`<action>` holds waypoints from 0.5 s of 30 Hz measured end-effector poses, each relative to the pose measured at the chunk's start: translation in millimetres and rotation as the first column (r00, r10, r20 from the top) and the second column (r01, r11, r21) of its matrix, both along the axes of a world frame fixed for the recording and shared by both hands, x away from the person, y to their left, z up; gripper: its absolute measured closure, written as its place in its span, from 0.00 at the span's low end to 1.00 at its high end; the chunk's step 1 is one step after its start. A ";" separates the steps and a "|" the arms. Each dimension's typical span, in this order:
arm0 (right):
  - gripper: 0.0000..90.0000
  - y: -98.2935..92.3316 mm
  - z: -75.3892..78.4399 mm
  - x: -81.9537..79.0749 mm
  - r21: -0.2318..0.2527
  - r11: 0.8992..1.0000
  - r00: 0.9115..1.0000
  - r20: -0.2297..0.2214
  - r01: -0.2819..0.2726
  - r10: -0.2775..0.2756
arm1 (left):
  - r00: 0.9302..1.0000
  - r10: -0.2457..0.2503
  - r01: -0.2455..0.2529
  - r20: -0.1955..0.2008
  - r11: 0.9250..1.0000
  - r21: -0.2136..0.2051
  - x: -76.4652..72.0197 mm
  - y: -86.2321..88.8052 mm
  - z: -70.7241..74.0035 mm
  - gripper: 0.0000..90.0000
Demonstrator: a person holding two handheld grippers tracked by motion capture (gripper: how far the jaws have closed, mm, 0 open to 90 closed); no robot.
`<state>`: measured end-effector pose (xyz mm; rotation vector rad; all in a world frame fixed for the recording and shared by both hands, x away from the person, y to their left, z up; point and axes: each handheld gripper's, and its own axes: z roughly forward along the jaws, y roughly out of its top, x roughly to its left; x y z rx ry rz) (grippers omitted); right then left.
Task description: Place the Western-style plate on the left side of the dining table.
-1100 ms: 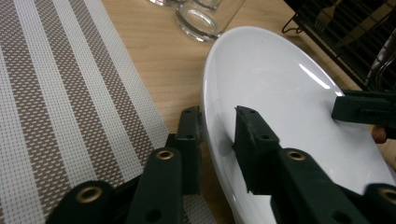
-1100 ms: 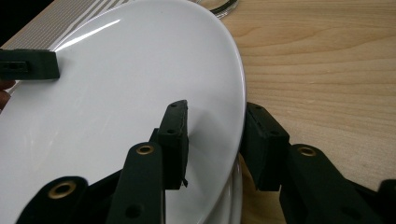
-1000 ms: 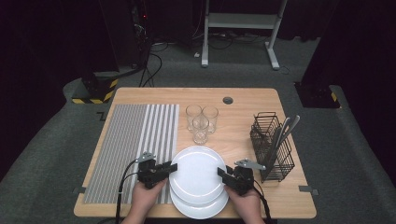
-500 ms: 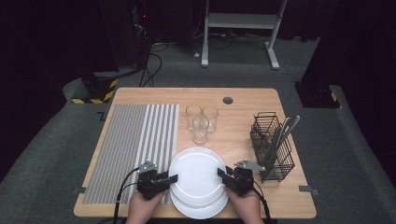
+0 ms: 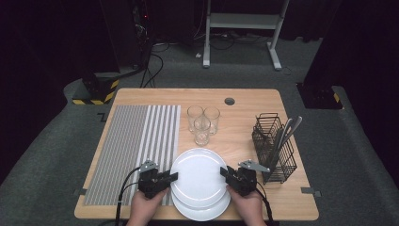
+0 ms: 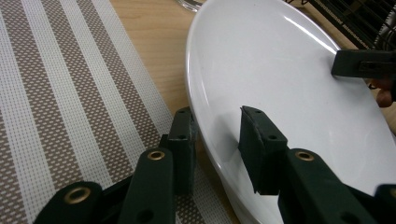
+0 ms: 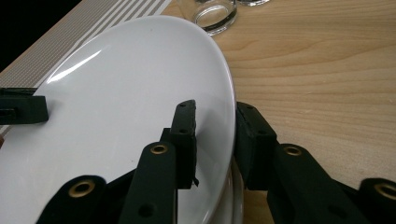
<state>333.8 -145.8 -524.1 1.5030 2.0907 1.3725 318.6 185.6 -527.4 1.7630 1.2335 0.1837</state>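
**A:** Both grippers are closing in since the earlier frames. Left gripper [image 5: 173,176] is sliding in a bit toward the top plate [image 5: 198,175], right gripper [image 5: 223,170] is basically sitting where it was, and both sets of jaws have just been closing with the plate rim between them.

**B:** So are they actually clamping it now?

**A:** Hard to call. In the left gripper view the rim is running between the jaws, one jaw over the plate face and one outside below the edge, but I'm still seeing a gap on each side. Same deal in the right gripper view: jaws straddling the right rim, not clearly pressing. So apart around the rim on both, as far as I can tell.

**B:** Where's the plate sitting?

**A:** Near edge of the table [image 5: 244,101], middle, stacked on another plate [image 5: 202,211] that's poking out toward the person. Mat [image 5: 131,146] is just left of it, glasses [image 5: 203,123] beyond it, rack [image 5: 273,146] off to the right.

**B:** Which way is it pointing?

**A:** It's round, so no long axis really. It's lying face up, roughly level.
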 end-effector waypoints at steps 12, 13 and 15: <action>0.81 -2.2 7.5 13.8 0.000 1.000 1.000 0.004 0.030 -0.030 | 1.000 0.005 -0.004 0.010 1.000 -0.022 17.4 -5.7 0.5 0.76; 0.81 -2.1 7.6 16.0 0.000 1.000 0.999 0.006 0.031 -0.031 | 1.000 0.006 -0.006 0.015 1.000 -0.021 19.1 -6.0 0.6 0.76; 0.81 -1.0 8.3 20.1 0.001 0.999 0.999 0.007 0.037 -0.037 | 1.000 0.012 -0.011 0.018 1.000 -0.027 22.8 -5.9 -0.4 0.76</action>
